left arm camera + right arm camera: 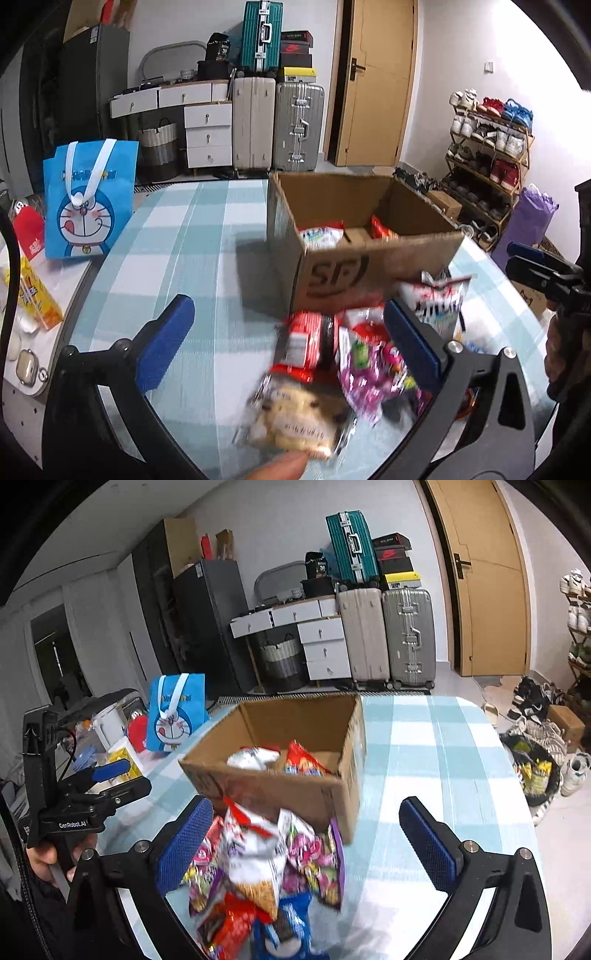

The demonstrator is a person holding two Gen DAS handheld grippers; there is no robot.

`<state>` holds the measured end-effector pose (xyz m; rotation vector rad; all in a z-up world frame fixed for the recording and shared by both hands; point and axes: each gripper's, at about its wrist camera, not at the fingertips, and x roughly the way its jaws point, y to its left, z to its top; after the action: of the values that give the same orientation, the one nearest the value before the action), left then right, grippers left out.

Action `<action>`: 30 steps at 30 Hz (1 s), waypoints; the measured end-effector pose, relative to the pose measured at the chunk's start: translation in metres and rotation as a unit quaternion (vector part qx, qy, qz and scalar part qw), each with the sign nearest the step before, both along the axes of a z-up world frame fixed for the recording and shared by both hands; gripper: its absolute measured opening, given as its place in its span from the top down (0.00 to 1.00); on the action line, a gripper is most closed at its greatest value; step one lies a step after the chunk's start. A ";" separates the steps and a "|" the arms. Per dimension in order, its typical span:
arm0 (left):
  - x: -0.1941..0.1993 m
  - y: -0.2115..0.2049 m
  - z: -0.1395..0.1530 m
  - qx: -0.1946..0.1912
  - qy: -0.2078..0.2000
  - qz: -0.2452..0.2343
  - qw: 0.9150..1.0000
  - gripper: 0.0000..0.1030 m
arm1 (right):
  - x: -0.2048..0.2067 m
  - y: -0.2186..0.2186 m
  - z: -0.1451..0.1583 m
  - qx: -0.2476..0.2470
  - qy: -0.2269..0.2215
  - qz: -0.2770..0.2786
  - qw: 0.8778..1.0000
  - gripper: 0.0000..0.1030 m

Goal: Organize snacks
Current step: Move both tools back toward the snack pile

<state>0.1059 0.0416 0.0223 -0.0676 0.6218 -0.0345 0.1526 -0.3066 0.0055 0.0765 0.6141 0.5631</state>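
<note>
My left fingers stand wide apart with nothing clamped between them, though the snack pile lies on the bench partly in the gap between them and toward the right finger. Closest to me there, a blurred pale biscuit packet sits just short of the fingertips, with a fingertip of my hand under its near edge. Just past my left fingers and to their right is the open cardboard box, with a white packet and a red packet already on its floor. Well off to the left of these fingers a blue cartoon bag stands upright. My right fingers are also spread wide and grip nothing; the heap of snacks sits between them, nearer the left finger, touching the front of the box just beyond. To the left of my right fingers, my other gripper hovers over the bench edge.
</note>
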 end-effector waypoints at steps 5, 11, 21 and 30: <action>-0.010 -0.001 -0.011 0.012 0.015 -0.002 1.000 0.01 | -0.014 -0.002 -0.017 -0.023 0.020 0.007 1.000 0.00; -0.019 0.002 -0.027 0.005 0.036 -0.010 0.999 0.01 | -0.023 -0.007 -0.036 -0.034 0.043 0.013 0.998 0.00; -0.025 0.006 -0.053 -0.006 0.075 -0.040 0.996 0.01 | -0.027 0.010 -0.051 -0.105 0.060 0.050 0.991 0.00; -0.026 0.012 -0.050 -0.009 0.095 -0.063 0.993 0.01 | -0.029 0.010 -0.059 -0.129 0.068 0.072 0.987 0.00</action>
<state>0.0799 0.0532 -0.0280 -0.0490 0.8160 -0.1566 0.1240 -0.2961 -0.0532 -0.1771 0.8259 0.6172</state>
